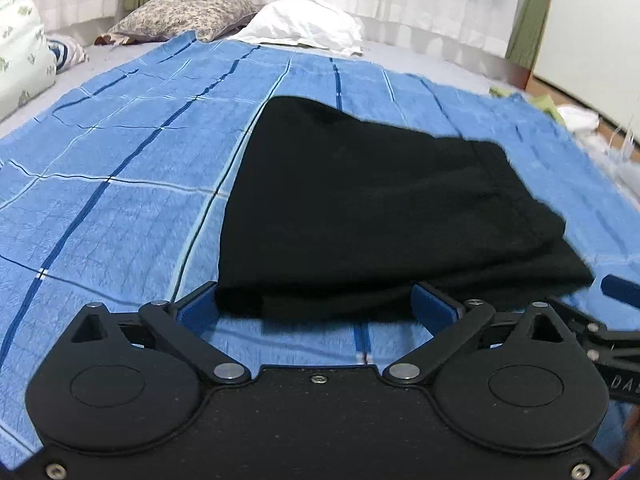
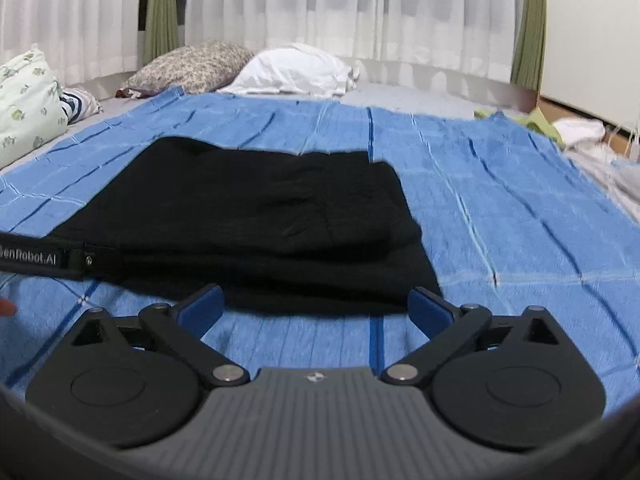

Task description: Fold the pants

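- pants (image 1: 360,208): plain black, no pattern
- bedspread (image 1: 120,168): light blue, dark-blue and white grid lines
- pillow (image 2: 192,66): beige, small dark floral print
- second pillow (image 2: 296,70): plain white
- curtains (image 2: 320,8): sheer white, olive-green drapes (image 2: 530,20) beside
- gripper fingers (image 2: 200,310): blue pads, black linkage

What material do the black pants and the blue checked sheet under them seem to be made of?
Black pants: probably a soft matte knit or fleece, since they show no shine and drape in thick, rounded folds. Blue checked sheet: likely thin woven cotton, crinkled, with fine puckers along its woven stripes.
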